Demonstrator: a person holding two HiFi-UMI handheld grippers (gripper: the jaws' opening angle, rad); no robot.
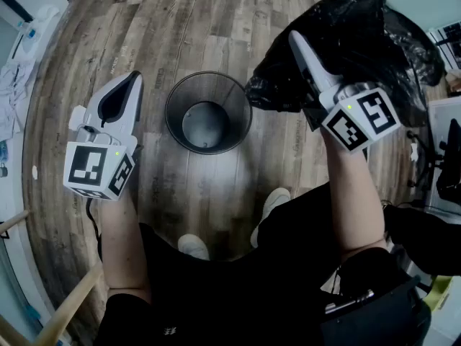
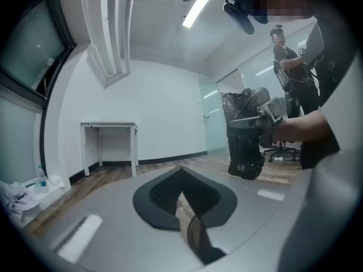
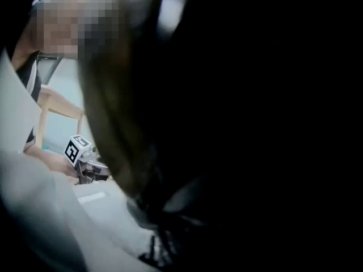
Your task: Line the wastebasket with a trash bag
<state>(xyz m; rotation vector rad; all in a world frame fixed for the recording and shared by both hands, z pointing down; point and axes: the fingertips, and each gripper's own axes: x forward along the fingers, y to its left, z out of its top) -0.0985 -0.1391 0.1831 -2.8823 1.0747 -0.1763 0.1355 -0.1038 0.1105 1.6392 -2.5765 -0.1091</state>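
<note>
The job had barely begun, by my reading: the wastebasket stood unlined on the wooden floor just ahead of the person's shoes, and the head view looked straight down through its dark mesh wall to a bare bottom. The black trash bag was not in or over it. It hung bunched and crumpled up at the right, near the basket's rim but apart from it, and its mouth had not been spread. The right gripper had its jaws pressed together on a fold of that bag, and the plastic draped so closely over it that the right gripper view was almost wholly dark. The left gripper was held level to the left of the basket, its jaws closed tip to tip with nothing between them. What seemed left was nearly everything: finding the bag's opening, parting it, lowering it into the basket and folding the edge over the rim. As for writing, no brand, label or readable word showed on the bag or the basket, and the cubes on both grippers carried only square black-and-white marker patterns
</note>
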